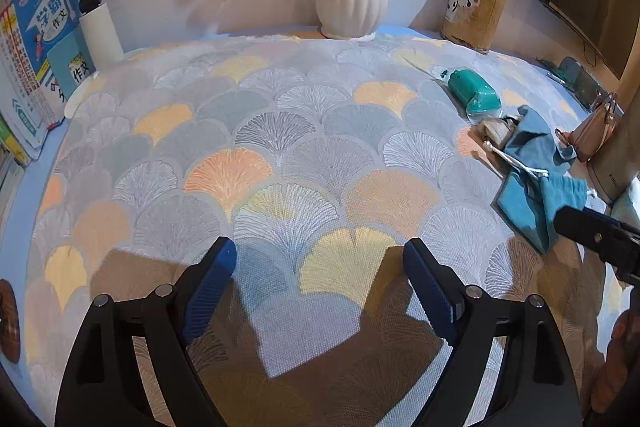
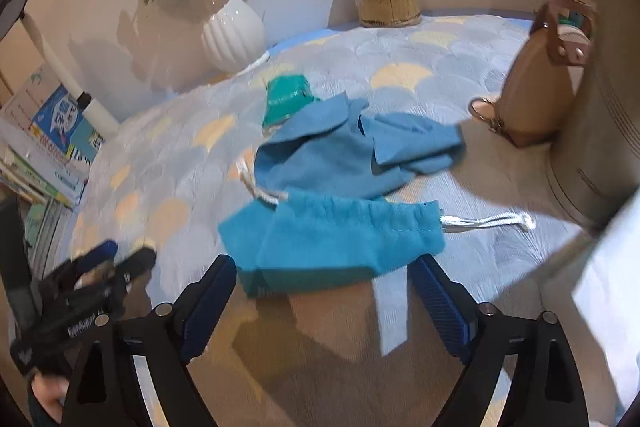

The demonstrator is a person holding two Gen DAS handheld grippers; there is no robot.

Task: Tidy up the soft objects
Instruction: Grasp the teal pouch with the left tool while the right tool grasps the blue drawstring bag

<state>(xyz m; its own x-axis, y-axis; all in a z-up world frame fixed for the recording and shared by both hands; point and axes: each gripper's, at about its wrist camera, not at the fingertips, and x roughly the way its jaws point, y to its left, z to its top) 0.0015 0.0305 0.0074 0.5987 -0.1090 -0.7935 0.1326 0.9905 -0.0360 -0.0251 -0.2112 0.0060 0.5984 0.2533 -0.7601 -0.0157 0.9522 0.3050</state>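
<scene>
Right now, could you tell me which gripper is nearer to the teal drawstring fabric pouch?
Right. The right gripper is open at the teal drawstring fabric pouch's near edge; the left gripper is open over bare cloth, well to its left.

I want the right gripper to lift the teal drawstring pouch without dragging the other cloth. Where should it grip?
Probably the near folded edge of the teal drawstring pouch, approached from the front and low. It lies flat between the open right gripper fingers, while its far side lies against the lighter blue cloth. The white drawstring trails right.
</scene>
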